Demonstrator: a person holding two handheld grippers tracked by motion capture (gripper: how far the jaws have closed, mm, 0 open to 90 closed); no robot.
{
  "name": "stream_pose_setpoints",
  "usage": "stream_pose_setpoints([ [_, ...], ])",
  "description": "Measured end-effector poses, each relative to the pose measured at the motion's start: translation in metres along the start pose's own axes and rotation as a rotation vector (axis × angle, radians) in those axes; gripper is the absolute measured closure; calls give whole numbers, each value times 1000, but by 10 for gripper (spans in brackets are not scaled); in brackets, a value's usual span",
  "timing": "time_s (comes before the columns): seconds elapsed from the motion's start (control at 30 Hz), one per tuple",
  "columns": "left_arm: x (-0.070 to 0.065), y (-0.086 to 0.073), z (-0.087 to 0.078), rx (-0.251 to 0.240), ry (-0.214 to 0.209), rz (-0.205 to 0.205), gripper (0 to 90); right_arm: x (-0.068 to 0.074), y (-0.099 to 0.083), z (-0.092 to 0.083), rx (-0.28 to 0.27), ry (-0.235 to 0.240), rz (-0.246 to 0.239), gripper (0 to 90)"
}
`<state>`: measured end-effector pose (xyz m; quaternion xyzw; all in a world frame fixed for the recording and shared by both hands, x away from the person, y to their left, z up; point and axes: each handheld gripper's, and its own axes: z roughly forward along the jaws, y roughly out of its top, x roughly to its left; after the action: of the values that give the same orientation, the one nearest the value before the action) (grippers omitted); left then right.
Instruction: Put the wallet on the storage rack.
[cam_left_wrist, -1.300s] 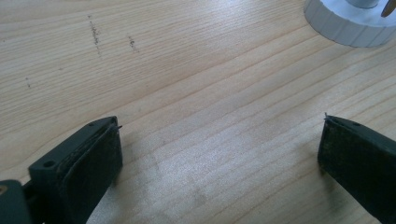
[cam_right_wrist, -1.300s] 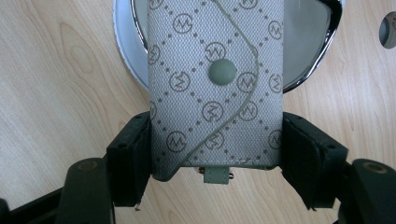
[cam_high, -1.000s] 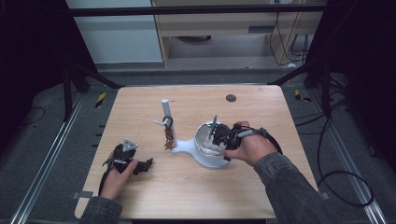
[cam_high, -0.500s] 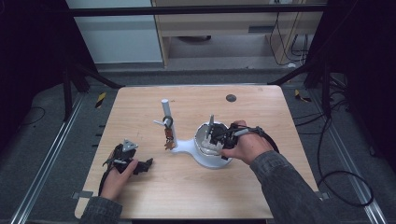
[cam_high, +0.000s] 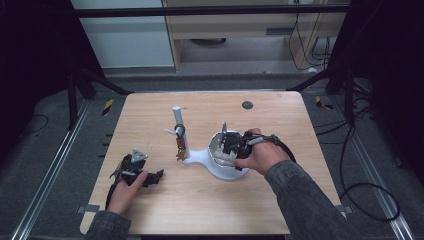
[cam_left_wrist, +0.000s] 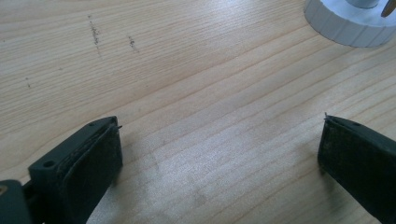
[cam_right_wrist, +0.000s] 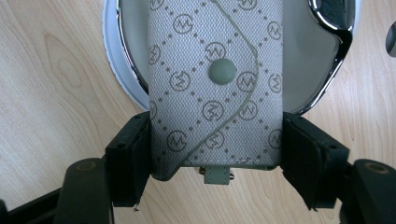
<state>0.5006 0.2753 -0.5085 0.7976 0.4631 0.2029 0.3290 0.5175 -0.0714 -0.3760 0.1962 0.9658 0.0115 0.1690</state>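
A grey patterned key pouch (cam_right_wrist: 215, 84) with a round snap is clamped by its two long edges in my right gripper (cam_right_wrist: 215, 154), which is shut on it. The pouch lies over a white dish with a chrome rim (cam_right_wrist: 112, 56). In the high view the right gripper (cam_high: 227, 145) sits above that dish (cam_high: 220, 169) at the table's middle right. My left gripper (cam_high: 150, 176) rests low on the wooden table near the front left. Its jaws stand wide open (cam_left_wrist: 219, 144) over bare wood with nothing between them.
The dish is part of a white stand with an upright post (cam_high: 177, 117), from which a small bunch of keys (cam_high: 180, 148) hangs. The stand's base (cam_left_wrist: 345, 25) lies ahead of the left gripper. A dark round spot (cam_high: 247, 105) marks the table's far side.
The right gripper with the pouch has edged slightly left over the dish. The left gripper has stayed where it was.
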Motion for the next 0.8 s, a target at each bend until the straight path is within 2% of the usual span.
stream_pose_setpoints([
  [0.67, 0, 0, 0, 0, 0, 0, 0, 4, 10, 7, 13, 22, -27, 296],
  [0.8, 0, 0, 0, 0, 0, 0, 0, 3, 11, 6, 5, 16, -11, 284],
])
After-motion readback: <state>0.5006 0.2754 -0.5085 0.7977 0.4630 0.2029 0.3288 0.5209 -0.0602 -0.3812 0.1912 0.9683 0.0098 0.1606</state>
